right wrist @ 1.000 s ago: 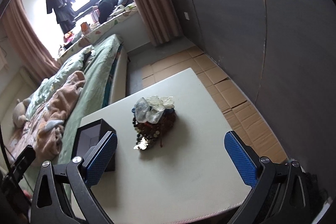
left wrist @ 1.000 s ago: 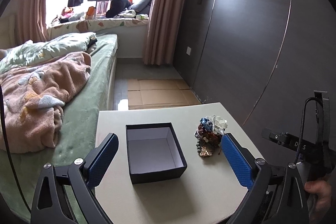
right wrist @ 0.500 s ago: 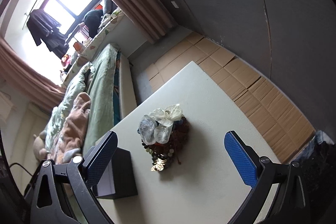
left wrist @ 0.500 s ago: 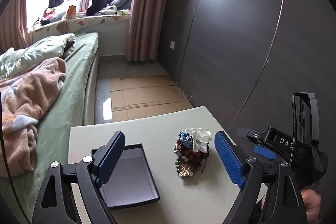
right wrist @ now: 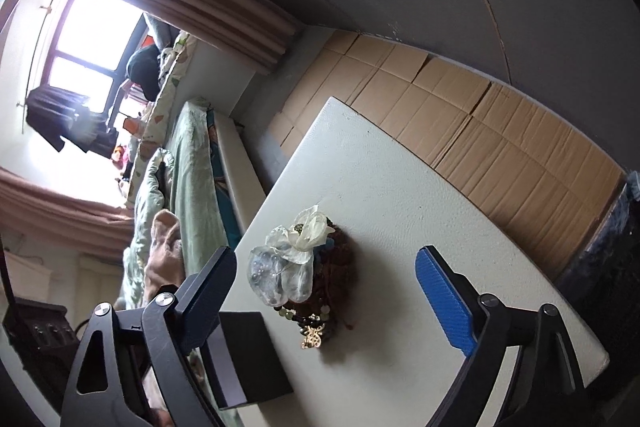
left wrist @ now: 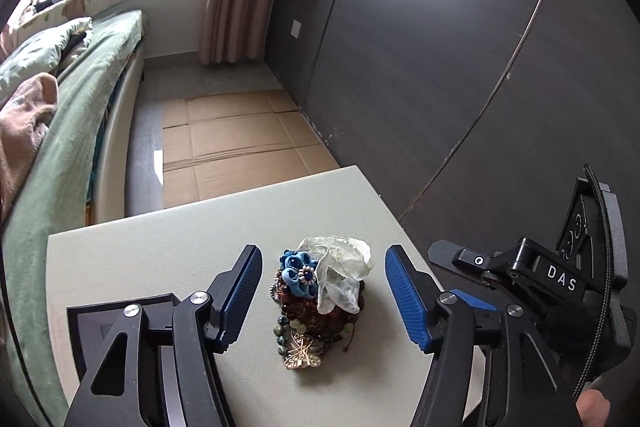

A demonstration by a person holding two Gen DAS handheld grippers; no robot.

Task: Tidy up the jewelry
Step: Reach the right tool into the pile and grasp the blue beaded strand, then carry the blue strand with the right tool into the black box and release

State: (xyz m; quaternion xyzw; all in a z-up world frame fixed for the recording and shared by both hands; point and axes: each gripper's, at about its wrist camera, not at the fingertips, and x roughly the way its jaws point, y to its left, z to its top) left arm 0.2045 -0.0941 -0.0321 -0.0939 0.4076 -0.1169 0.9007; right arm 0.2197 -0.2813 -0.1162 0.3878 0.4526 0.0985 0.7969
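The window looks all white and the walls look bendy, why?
Right wrist view: the window is blown out by daylight, and the room looks tipped sideways. Left wrist view: the fisheye lens bends the wall seam into a curve; the jewelry pile stays sharp. Both have dark round corners.

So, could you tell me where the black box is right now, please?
The black box sits on the white table, low on the left in the left wrist view, just left of the jewelry pile.
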